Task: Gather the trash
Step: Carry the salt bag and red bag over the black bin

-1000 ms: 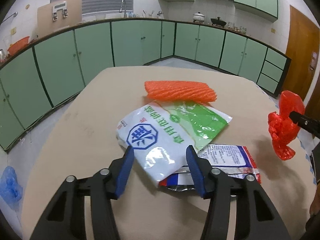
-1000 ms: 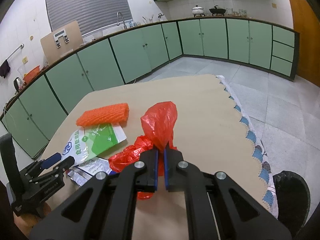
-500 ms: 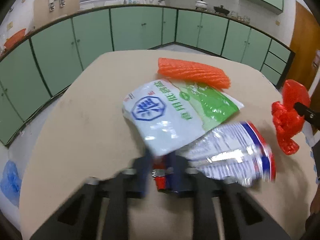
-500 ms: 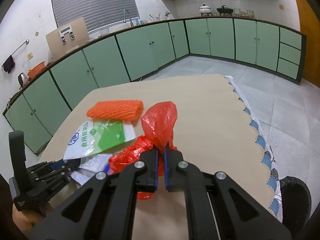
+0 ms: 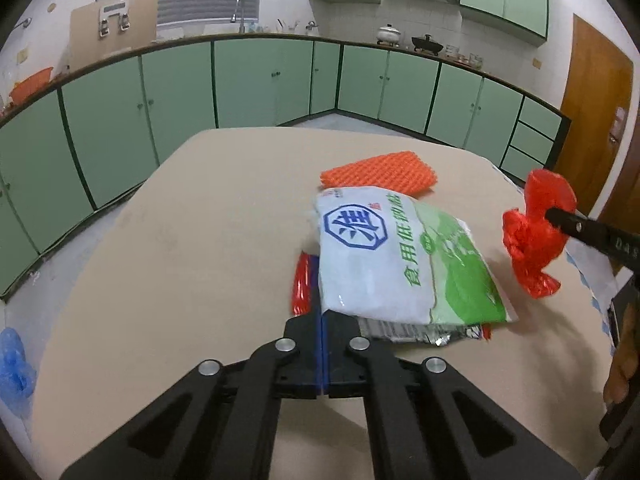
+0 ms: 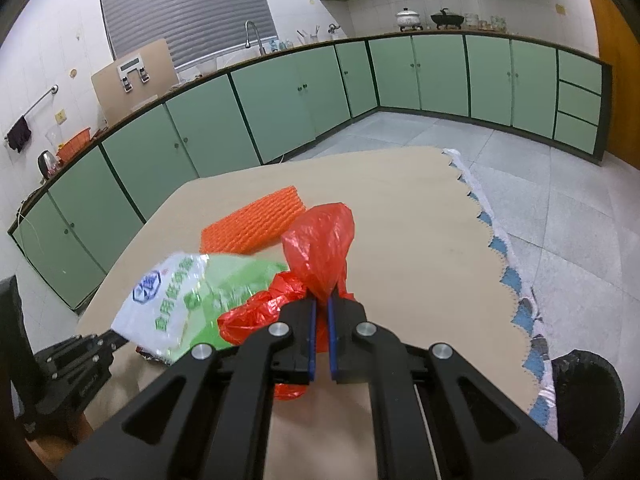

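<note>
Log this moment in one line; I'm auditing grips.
left gripper: shut on white-green plastic packet | right gripper: shut on red plastic bag

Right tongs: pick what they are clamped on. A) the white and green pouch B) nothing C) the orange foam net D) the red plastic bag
D: the right tongs pinch the red plastic bag between their blue pads, while the orange foam net lies apart on the table.

tan table [image 5: 180,240] bears an orange foam net [image 5: 378,171] (flat).
</note>
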Motion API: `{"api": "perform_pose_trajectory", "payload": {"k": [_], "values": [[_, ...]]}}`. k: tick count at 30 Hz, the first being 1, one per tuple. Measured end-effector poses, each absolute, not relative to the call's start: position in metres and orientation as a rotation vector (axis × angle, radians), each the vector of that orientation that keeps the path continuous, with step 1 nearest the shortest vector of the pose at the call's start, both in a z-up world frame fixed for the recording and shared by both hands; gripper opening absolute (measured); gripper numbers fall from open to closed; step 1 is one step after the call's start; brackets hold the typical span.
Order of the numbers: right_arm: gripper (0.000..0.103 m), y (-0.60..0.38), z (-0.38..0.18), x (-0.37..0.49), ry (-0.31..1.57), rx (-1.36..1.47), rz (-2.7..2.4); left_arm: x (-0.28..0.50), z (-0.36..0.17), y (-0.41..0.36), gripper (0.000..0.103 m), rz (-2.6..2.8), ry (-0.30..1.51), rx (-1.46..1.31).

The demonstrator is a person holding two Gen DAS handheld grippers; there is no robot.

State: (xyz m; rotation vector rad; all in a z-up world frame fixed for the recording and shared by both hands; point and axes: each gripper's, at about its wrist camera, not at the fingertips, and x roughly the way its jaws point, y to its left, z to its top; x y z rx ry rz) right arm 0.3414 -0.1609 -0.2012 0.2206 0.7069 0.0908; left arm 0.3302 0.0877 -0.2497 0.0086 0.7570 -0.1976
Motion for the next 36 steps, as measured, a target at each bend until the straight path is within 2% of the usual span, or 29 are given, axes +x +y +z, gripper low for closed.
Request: {"api": "perform_pose_trajectory", "payload": {"k": [20,28,36], "values": [[0.004,-0.231,-0.122,0.246,0.591,0.234,0.008,0.273,-0.171,0.054,0.000,-0.251,0.669,0.004],[0.004,-0.285,-0.110,0.190,0.565,0.236,-0.091,0.248,-0.150,-0.007,0.000,-0.357,0.646,0.033],[0.004,-0.367,-0.123,0.130,0.571,0.282,-0.239,0.228,-0.148,-0.093,0.000,-0.495,0.647,0.079]]}}
